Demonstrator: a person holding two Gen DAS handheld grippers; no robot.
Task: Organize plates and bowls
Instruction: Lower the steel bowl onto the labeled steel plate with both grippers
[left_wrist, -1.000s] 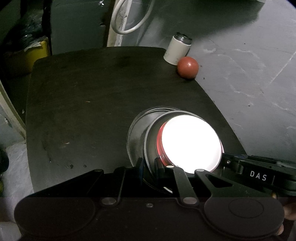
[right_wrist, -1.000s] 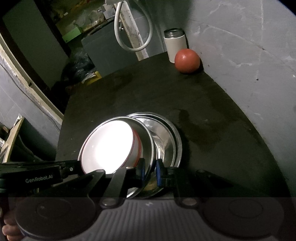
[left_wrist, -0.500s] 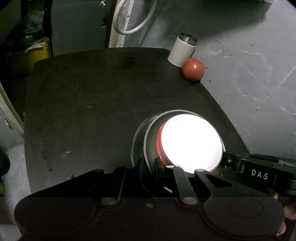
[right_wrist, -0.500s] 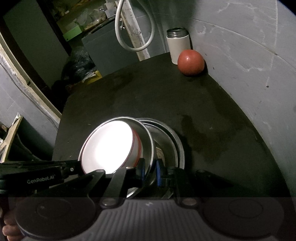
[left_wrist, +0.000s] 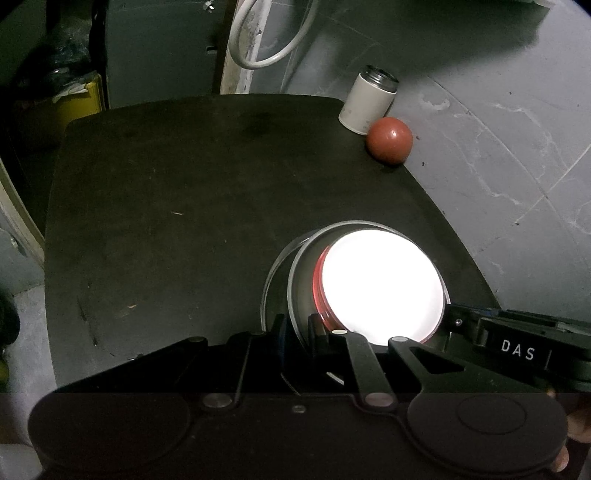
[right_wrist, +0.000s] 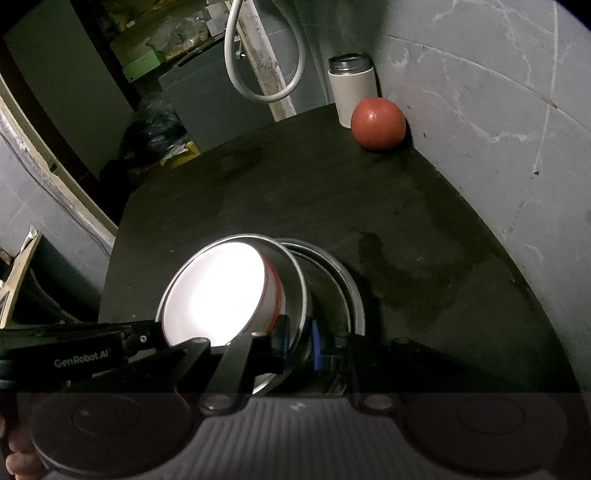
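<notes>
R wrist view: steel bowl (right_wrist: 295, 291) tilted, mouth facing left, sits in flat steel plate (right_wrist: 341, 295); L view shows only plate's sliver. White red-rimmed bowl (left_wrist: 380, 284) nested inside steel bowl. Left gripper (left_wrist: 297, 332), right gripper (right_wrist: 297, 341) each pinch steel bowl rim, jaws nearly closed. Stack near-side of red ball (right_wrist: 377, 123), on table (left_wrist: 166, 229).
</notes>
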